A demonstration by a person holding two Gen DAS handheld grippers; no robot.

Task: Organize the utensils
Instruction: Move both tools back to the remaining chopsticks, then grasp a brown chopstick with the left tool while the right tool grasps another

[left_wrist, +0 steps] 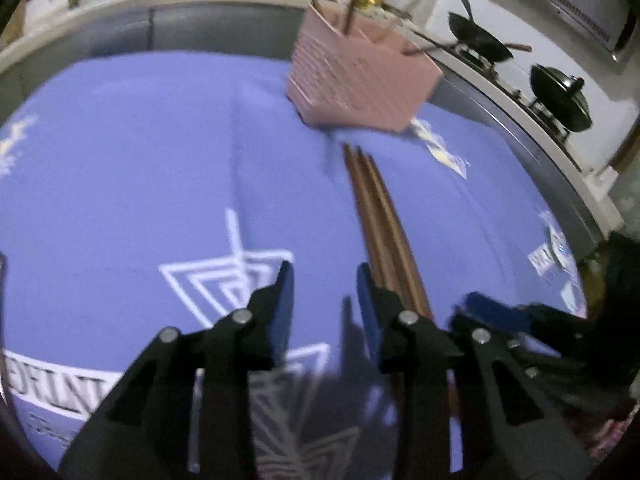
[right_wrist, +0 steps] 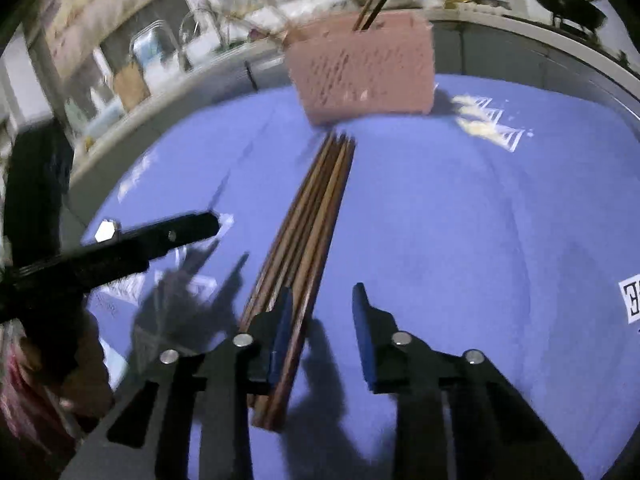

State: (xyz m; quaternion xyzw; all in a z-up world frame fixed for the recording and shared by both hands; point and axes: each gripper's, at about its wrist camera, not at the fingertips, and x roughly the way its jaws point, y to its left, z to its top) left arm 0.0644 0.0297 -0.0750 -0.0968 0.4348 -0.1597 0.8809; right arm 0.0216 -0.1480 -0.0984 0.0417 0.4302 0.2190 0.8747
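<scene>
Approaching chopsticks (right_wrist: pixel 304 232) on bench cloth (left_wrist: pixel 120 160); both hand-held grippers, left (left_wrist: pixel 325 280) and right (right_wrist: pixel 322 300), spread, empty; next: pinch bundle, carry to pink basket (right_wrist: pixel 360 68).

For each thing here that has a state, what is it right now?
left tongs: open, empty, chopsticks just outside one finger
right tongs: open, empty, bundle beside one finger
chopsticks: bundled, lying flat on the cloth
pink basket: upright, some utensils already standing in it
purple cloth: spread flat
</scene>
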